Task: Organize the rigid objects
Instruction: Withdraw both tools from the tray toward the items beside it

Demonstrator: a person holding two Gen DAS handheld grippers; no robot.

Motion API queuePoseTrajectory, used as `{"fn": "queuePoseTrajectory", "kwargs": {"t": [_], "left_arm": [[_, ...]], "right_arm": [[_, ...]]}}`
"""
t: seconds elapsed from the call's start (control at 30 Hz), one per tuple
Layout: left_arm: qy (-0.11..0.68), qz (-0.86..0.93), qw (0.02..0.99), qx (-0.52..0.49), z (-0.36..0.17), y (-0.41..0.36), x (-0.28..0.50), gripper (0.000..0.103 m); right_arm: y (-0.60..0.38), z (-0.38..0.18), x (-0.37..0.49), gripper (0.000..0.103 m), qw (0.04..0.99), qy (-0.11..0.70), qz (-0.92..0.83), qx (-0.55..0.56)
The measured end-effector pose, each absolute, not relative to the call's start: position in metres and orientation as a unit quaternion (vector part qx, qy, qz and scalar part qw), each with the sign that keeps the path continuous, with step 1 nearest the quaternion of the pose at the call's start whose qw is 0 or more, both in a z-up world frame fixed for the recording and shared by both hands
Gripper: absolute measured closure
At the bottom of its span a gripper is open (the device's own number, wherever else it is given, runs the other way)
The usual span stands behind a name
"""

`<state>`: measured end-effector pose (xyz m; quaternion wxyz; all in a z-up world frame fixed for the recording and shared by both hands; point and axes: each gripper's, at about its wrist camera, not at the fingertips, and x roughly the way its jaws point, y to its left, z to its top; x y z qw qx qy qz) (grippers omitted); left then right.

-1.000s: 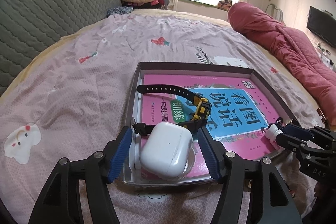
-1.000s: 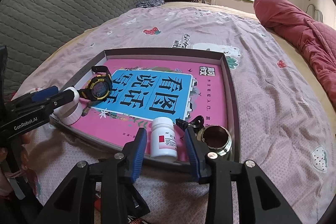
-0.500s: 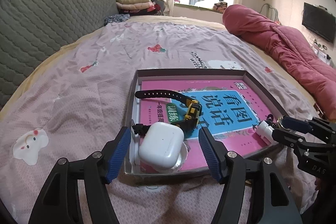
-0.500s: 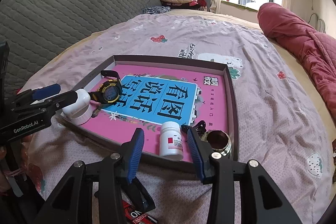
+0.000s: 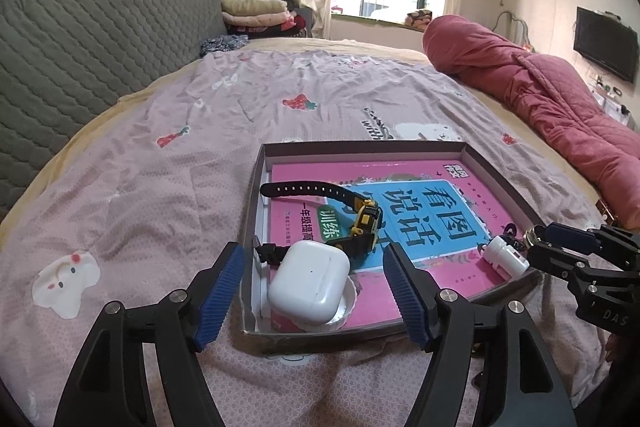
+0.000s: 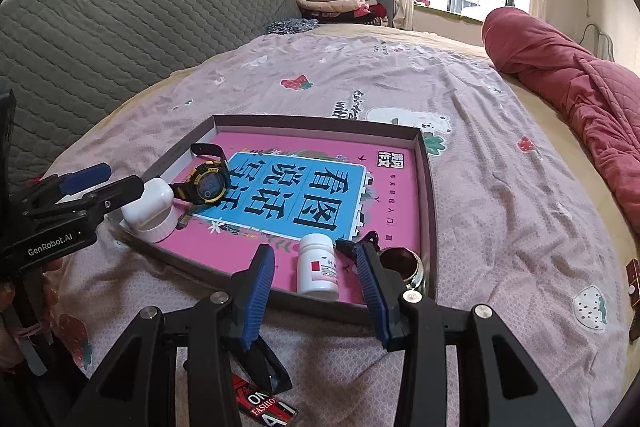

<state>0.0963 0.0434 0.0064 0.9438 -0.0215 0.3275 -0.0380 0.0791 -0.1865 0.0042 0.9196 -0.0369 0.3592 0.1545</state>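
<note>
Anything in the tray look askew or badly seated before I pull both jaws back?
One thing: the white earbud case sits tilted on a white round lid in the tray's near left corner, leaning rather than lying flat. The watch and pill bottle look settled. No spill or damage shows.

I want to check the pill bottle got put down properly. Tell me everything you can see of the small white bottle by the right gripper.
The small white bottle looks like glossy plastic, with a ribbed white screw cap on and a white label bearing a red square and print too small to read. It stands upright on the pink book inside the shallow box, near the box's front wall. The right gripper is open around it, pads clear of its sides. A brass-coloured round container sits just to its right.
</note>
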Motion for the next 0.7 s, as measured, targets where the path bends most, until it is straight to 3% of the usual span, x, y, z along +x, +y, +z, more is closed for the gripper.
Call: {"fn": "queuePoseTrajectory", "kwargs": {"t": [0.7], "left_arm": [[0.328, -0.055, 0.943, -0.022, 0.029, 0.033, 0.069, 0.029]], "right_arm": [[-0.188, 0.021, 0.053, 0.06, 0.922, 0.346, 0.167, -0.046]]}}
